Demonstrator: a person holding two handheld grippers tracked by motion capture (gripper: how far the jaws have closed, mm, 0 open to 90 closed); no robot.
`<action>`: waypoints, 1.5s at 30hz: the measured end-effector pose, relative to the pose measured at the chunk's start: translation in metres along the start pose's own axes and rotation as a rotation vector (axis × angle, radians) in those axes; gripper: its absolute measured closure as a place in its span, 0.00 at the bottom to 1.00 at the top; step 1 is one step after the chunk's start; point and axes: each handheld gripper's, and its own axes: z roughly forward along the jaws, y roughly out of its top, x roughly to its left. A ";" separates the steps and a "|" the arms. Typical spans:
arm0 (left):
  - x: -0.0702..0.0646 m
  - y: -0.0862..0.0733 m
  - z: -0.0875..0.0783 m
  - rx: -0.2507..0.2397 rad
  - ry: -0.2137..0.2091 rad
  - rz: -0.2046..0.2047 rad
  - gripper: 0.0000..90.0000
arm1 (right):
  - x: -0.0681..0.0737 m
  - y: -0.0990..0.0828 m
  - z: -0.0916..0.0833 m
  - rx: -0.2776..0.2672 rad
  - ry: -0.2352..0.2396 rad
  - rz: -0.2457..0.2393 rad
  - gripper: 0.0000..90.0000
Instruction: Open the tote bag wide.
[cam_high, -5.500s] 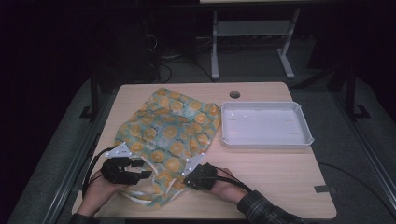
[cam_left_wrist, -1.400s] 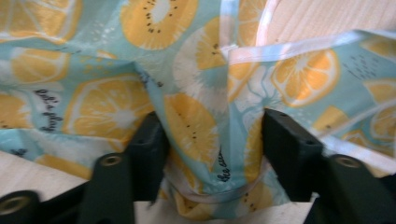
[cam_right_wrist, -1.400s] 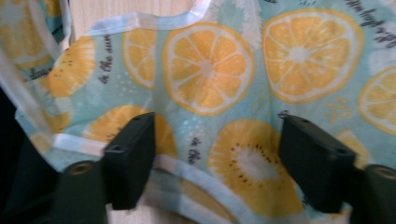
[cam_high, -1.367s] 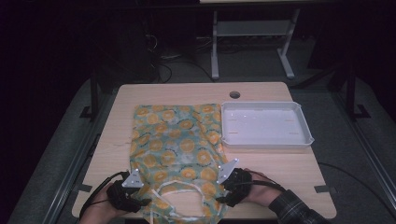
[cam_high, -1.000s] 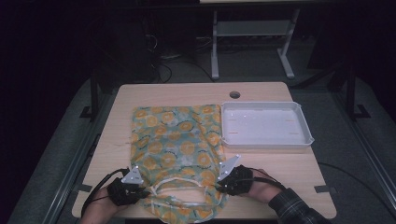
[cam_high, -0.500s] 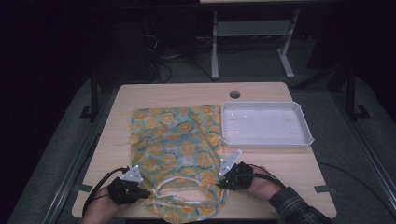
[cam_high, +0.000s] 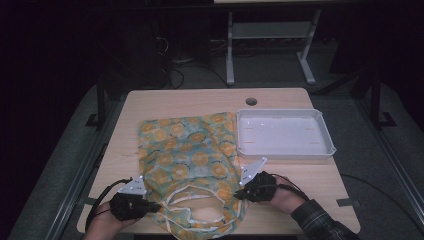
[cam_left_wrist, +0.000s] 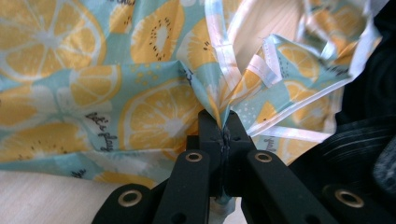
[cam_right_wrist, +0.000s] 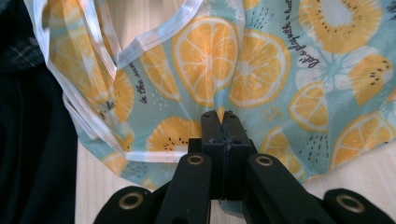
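1. Since the earlier frames, the fruit-print cloth (cam_high: 192, 167) has been spread flatter on the desk (cam_high: 200, 102), and both grippers have been brought to its near corners, their jaws just having closed
2. The left gripper (cam_left_wrist: 223, 125) is clamped on a pinched fold beside the white-trimmed edge; its fingers (cam_left_wrist: 211, 128) are pressed together on the fabric
3. The right gripper (cam_right_wrist: 220, 122) is likewise closed on a fold at the cloth's opposite near corner
4. The cloth lies just left of the white tray (cam_high: 284, 134), its far end flat
5. Symmetric corner grips are judged to allow the cloth to be lifted or folded evenly, without bunching
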 end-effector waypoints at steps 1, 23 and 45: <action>0.000 0.001 -0.002 -0.011 -0.001 0.003 0.99 | 0.000 0.001 -0.002 -0.008 -0.002 -0.004 1.00; 0.024 0.033 -0.046 -0.190 0.101 0.015 0.99 | -0.034 0.035 -0.039 -0.110 -0.115 -0.036 1.00; 0.088 0.064 -0.055 -0.283 0.139 -0.127 0.99 | -0.100 0.090 -0.034 -0.116 -0.199 0.028 0.99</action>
